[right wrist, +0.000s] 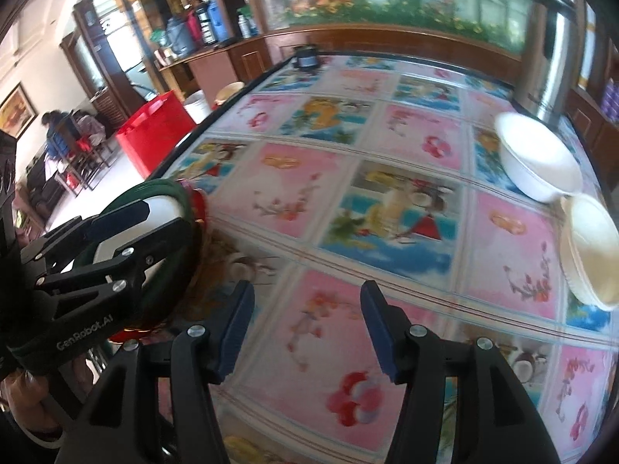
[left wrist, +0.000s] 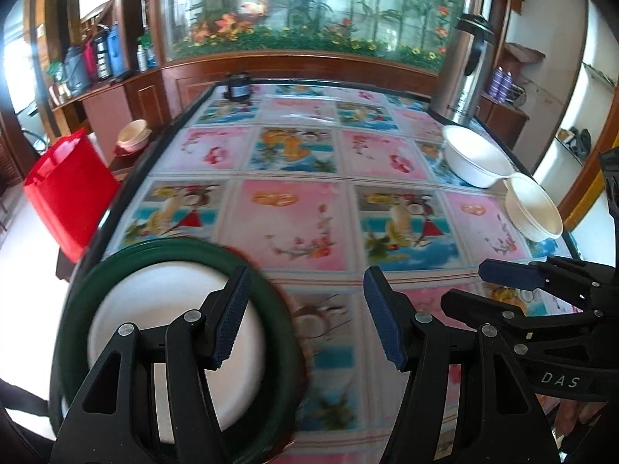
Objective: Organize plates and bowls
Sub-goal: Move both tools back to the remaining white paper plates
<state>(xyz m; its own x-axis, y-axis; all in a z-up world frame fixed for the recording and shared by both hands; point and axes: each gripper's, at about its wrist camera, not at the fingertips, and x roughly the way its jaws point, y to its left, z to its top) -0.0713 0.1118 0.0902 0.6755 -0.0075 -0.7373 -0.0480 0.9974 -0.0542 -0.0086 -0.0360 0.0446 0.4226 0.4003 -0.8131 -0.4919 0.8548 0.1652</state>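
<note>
A green-rimmed white plate (left wrist: 162,309) lies at the table's near left corner, seemingly on a red-edged plate (right wrist: 199,208) beneath. My left gripper (left wrist: 305,321) is open and empty, its left finger over the plate's right rim. Two white bowls stand at the right edge: a far one (left wrist: 476,158) and a near ribbed one (left wrist: 536,208); both show in the right wrist view, the far bowl (right wrist: 537,162) and the near bowl (right wrist: 592,251). My right gripper (right wrist: 305,324) is open and empty above the tablecloth; it shows in the left wrist view (left wrist: 503,274).
A patterned tablecloth (left wrist: 309,212) covers the table. A steel urn (left wrist: 468,73) stands at the far right, a small dark pot (left wrist: 238,85) at the far edge. A red bag (left wrist: 65,189) and cream bowls (left wrist: 133,135) sit left of the table.
</note>
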